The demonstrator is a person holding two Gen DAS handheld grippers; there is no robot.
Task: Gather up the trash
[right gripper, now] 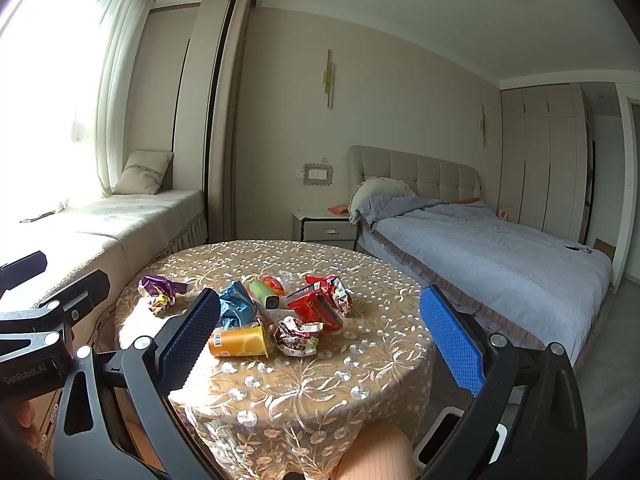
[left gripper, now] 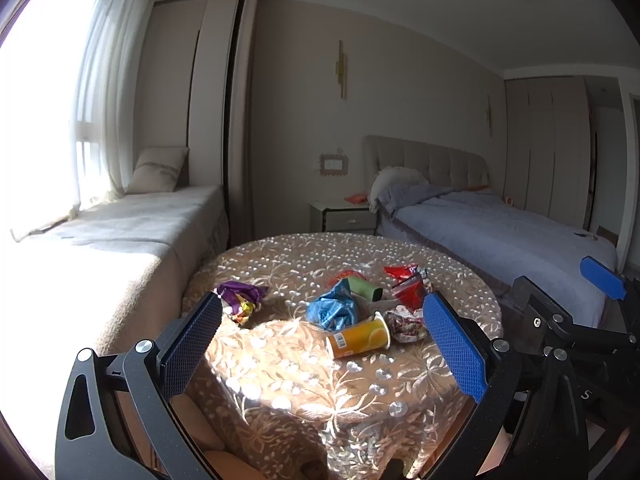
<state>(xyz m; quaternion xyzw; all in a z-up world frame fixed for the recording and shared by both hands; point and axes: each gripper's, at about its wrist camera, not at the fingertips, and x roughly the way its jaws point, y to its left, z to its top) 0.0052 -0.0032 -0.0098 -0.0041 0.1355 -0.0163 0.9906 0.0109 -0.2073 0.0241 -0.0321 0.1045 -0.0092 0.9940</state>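
Both the left gripper (left gripper: 320, 344) and the right gripper (right gripper: 320, 336) hover short of the round table (right gripper: 280, 396) with jaws spread wide and empty, probably lining up for a first pick. The trash lies mid-table: a tipped orange cup (right gripper: 240, 343), blue bag (right gripper: 236, 306), red wrappers (right gripper: 320, 300), a purple wrapper (right gripper: 158, 292) apart.
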